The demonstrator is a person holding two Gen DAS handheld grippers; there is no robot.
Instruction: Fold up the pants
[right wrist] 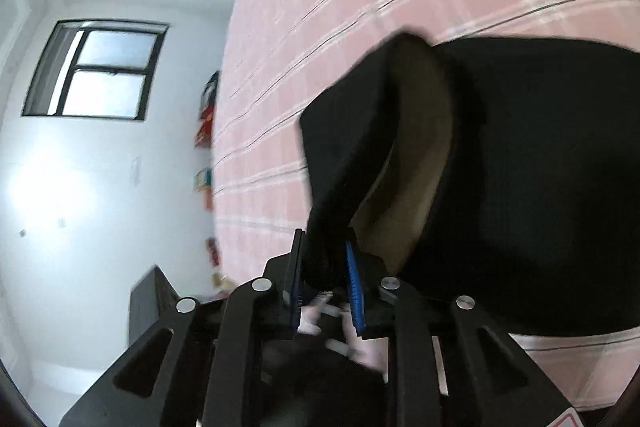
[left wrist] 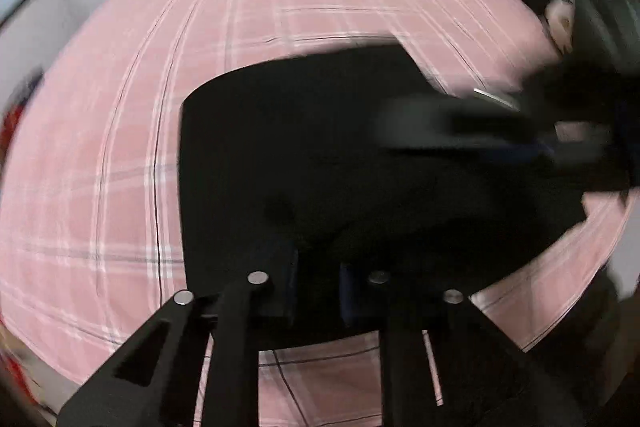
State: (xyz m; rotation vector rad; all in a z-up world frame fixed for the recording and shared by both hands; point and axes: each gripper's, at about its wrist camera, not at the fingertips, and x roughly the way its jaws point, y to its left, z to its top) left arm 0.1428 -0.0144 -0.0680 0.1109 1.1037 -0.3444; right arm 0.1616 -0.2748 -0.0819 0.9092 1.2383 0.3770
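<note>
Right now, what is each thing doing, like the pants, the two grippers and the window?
Pants: black, partly folded on the bed, one edge lifted.
Right gripper: shut on the pants, holding up that edge.
Left gripper: over the pants; too dark to tell whether it grips.
Sheet: pink plaid, spread flat under the pants.
Window: looks closed, daylight behind it.

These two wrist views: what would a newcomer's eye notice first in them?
The black pants stand out, a dark mass lying on the pink plaid bedsheet. In the right wrist view, the right gripper is shut on a raised edge of the cloth, which shows a brownish inner lining. A bright window sits on the white wall at left.
</note>
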